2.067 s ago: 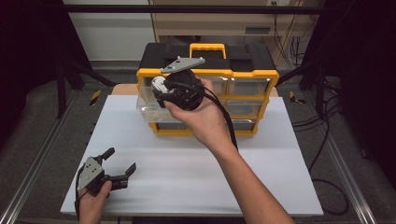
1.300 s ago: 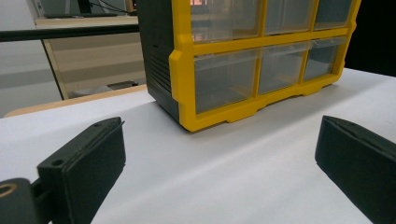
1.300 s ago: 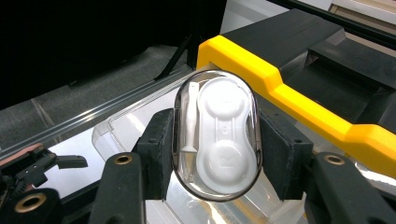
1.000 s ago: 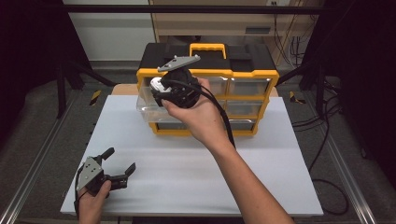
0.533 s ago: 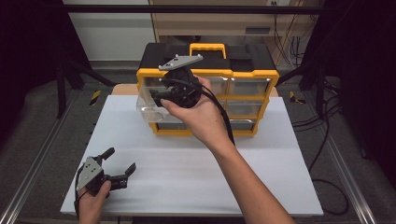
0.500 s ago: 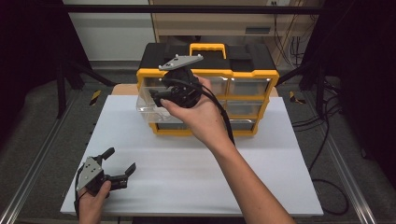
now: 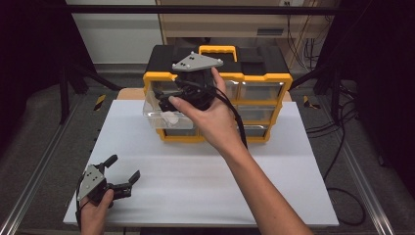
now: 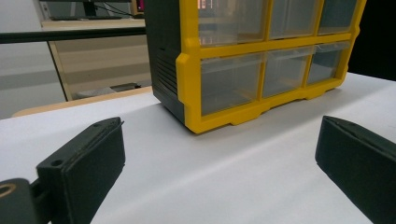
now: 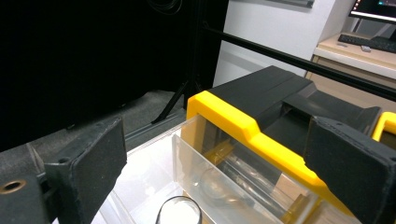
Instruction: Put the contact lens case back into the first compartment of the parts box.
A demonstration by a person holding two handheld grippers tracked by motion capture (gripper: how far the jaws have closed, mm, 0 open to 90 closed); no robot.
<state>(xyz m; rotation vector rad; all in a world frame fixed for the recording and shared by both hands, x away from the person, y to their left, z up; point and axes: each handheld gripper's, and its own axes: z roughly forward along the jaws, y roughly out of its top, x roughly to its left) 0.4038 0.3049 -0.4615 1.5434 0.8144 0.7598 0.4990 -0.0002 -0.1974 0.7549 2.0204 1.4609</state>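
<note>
A yellow and black drawer organizer (image 7: pixel 254 93) stands at the back of the white table (image 7: pixel 195 181). Its clear left drawer (image 7: pixel 152 110) is pulled out, and a small white round object (image 7: pixel 171 117) lies in it. My right gripper (image 7: pixel 164 100) hovers just above that drawer; its jaws have just been opening and nothing is between them. In the right gripper view the open drawer (image 9: pixel 154 177) and the white object (image 9: pixel 180 212) lie below the spread jaws. My left gripper (image 7: pixel 124 166) rests open at the table's near left corner, facing the organizer (image 8: pixel 224 121).
The table is bare white between the organizer and my left hand. A metal rail (image 7: pixel 29 191) runs along the table's left side. Cables (image 7: pixel 337 147) trail on the floor at the right, and a stand's legs (image 7: pixel 66 78) are at the back left.
The right gripper's jaws have opened over the pulled-out drawer. The white object seen at its jaws a second ago now lies in the drawer. The left gripper has not moved.
</note>
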